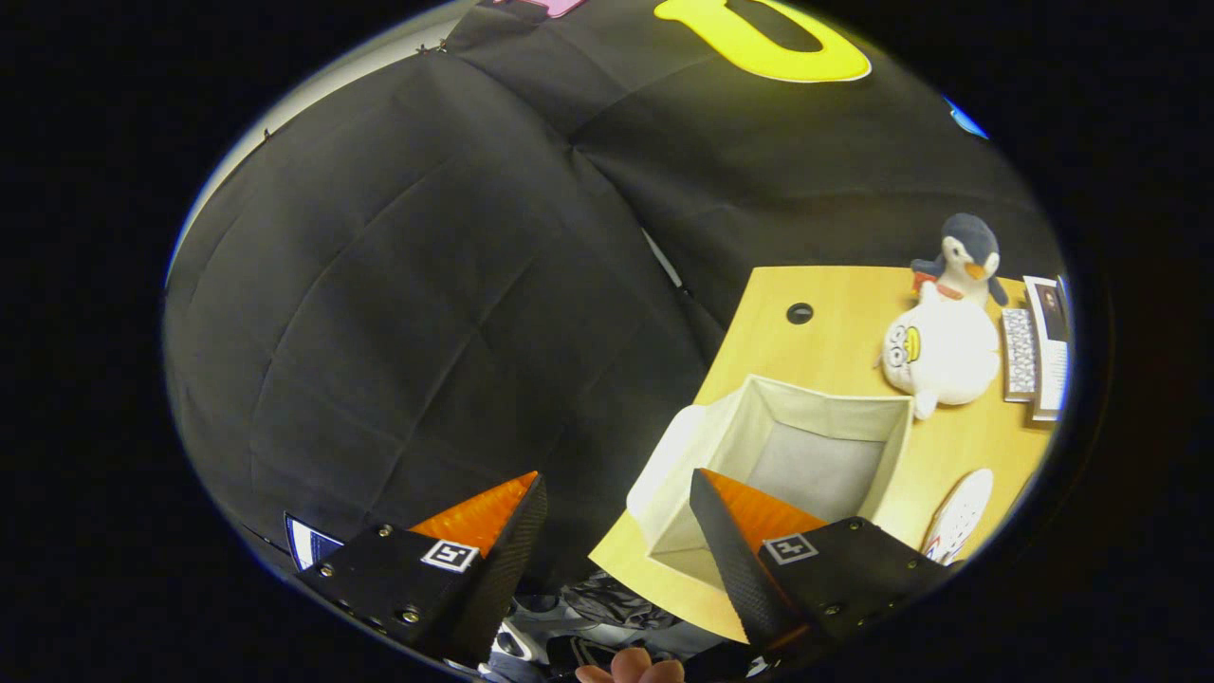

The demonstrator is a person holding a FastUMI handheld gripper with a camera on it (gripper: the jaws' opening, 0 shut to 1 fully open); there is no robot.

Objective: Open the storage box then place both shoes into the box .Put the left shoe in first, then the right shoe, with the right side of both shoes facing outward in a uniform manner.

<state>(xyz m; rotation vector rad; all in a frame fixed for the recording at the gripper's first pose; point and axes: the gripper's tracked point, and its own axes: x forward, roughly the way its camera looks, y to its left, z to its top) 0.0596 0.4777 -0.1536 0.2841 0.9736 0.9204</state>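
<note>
Looking along my gripper [618,493] in the gripper view, I see its two orange-faced fingers spread wide apart with nothing held between them, hanging in the air off the near corner of the wooden desk [835,341]. Between them lies only the black cloth wall [417,285], which wraps round the far and left sides of the booth.

The storage box [787,455], a cream fabric bin, stands open at the near corner of the desk, just beyond the right finger [735,545], whose tip overlaps its near wall. Its inside looks bare as far as I can see.

One white shoe [960,515] lies on the desk near the right edge, just beside the box. Toward the far right corner sit a white plush toy [939,353] and a penguin plush [967,256] touching it, with a keyboard [1020,353] next to them. A round cable hole [800,313] marks the desk's far edge.

Below the fingers I catch fingertips of a hand [631,670] and some dark and white footwear [569,626] on the floor.
</note>
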